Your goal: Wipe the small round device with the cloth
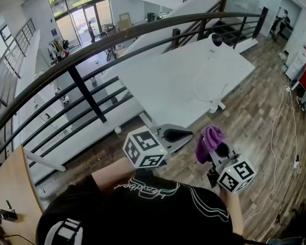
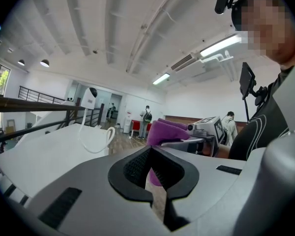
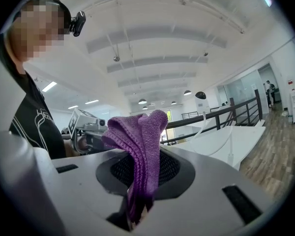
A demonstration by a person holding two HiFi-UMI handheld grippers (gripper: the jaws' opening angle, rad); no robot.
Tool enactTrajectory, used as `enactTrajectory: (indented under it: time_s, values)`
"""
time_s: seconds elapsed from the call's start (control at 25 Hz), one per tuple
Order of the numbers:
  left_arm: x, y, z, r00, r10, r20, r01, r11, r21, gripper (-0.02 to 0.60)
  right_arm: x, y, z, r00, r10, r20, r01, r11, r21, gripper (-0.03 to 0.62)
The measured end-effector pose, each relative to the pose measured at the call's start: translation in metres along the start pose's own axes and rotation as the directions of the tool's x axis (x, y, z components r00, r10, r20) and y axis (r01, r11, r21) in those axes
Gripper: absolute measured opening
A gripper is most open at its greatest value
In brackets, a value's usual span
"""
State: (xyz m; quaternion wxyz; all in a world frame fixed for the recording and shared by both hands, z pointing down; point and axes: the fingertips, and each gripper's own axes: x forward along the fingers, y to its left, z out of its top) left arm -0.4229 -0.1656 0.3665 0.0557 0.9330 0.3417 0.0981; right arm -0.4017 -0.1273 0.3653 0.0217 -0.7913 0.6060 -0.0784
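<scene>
As the right tool (image 1: pixel 218 154) clamps the cloth (image 3: pixel 137 132), left tool (image 2: pixel 155 181) closed empty, reaching the small round device (image 1: pixel 215 40) likely comes next.

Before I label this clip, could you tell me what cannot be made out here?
- Small round device: too small in the head view to show dirt.
- Right gripper pads: covered by the purple cloth, right gripper view.
- White table: left side crossed by the railing, head view.

In the head view the purple cloth (image 1: pixel 209 139) covers the tips of the right tongs (image 1: pixel 218 151). The small round device (image 1: pixel 215 40) at the far end of the counter (image 1: pixel 163 86) is too small to show detail.
</scene>
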Motion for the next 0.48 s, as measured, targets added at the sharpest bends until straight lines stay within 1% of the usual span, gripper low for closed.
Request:
enactTrajectory:
  time_s: [0.48]
  values:
    - [-0.0023, -0.0012, -0.0058, 1.0, 0.006, -0.009, -0.006, 1.0, -0.01, 0.008, -0.0008, 0.0041, -0.0054, 1.0, 0.003, -0.005, -0.003, 1.0, 0.013, 0.058]
